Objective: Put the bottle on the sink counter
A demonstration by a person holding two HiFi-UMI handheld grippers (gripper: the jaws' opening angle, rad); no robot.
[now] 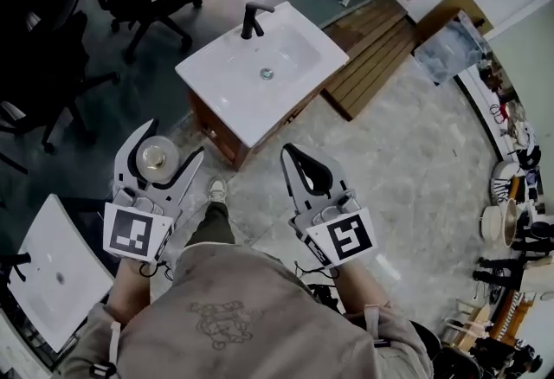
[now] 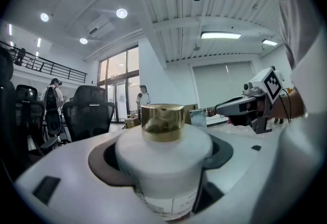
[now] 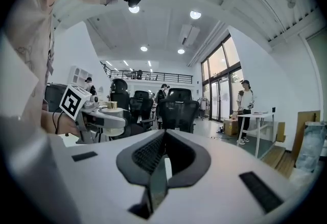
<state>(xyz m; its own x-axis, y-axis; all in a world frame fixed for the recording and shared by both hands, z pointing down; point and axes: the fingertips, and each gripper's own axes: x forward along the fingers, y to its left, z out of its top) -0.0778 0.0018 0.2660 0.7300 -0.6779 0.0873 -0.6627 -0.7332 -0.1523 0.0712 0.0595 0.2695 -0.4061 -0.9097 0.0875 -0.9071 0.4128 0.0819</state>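
The left gripper (image 1: 175, 142) had its fingers clamped on the white, gold-capped bottle (image 2: 162, 152), whose base was cut off in the left gripper view. Only the head view showed the sink worktop (image 1: 218, 85), at twelve o'clock, well apart. The right gripper (image 1: 288, 152) had its fingers pressed together, empty.

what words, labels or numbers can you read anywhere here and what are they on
No text in these views can be read.
The white, gold-capped bottle has a label low on its front: printed lines, too small and blurred to read.
The marker cubes: black-and-white square patterns only, no letters or numbers.
The person's shirt: a faint grey print, cannot be made out.
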